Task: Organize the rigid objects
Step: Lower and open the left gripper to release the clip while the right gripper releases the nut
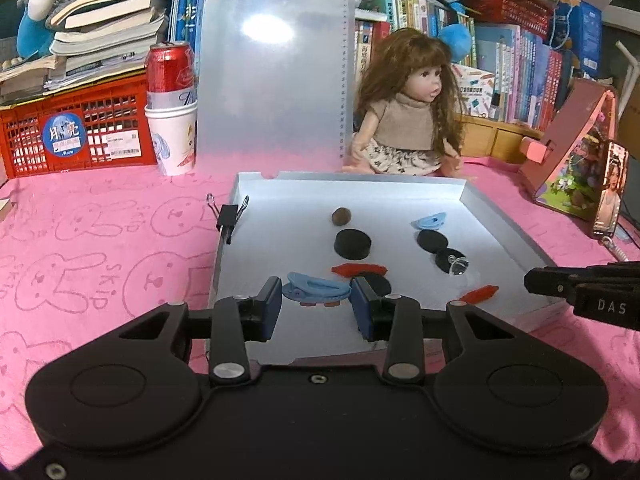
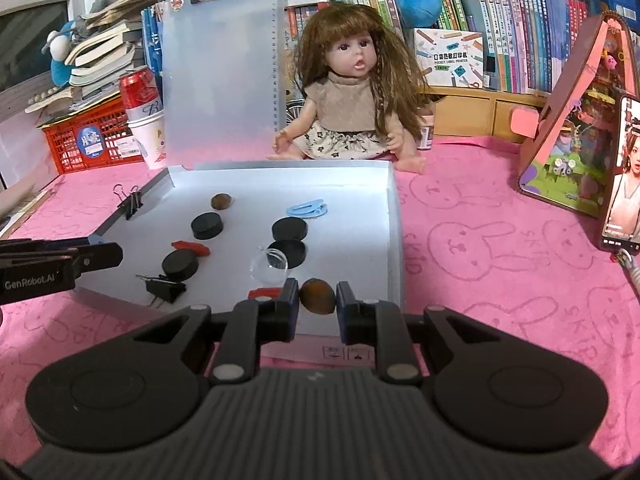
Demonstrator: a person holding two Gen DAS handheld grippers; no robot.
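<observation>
A shallow white box (image 1: 500,220) (image 2: 394,216) lies on the pink cloth. It holds black discs (image 1: 352,243) (image 2: 207,225), blue clips (image 1: 430,221) (image 2: 306,209), red pieces (image 1: 359,269) (image 2: 190,246), a brown nut (image 1: 341,215) (image 2: 221,201) and a clear dome (image 2: 269,265). My left gripper (image 1: 316,304) is open, its fingers either side of a blue clip (image 1: 316,290) at the box's near edge. My right gripper (image 2: 318,306) is open around a second brown nut (image 2: 318,296); a small gap shows on each side. A black binder clip (image 2: 162,287) lies in the box.
A doll (image 1: 408,108) (image 2: 348,92) sits behind the box beside an upright clipboard (image 1: 272,72). A can in paper cups (image 1: 172,108) and a red crate (image 1: 76,128) stand at back left. A pink house model (image 2: 576,120) and a phone (image 2: 622,176) stand right. A binder clip (image 1: 228,216) grips the box's left wall.
</observation>
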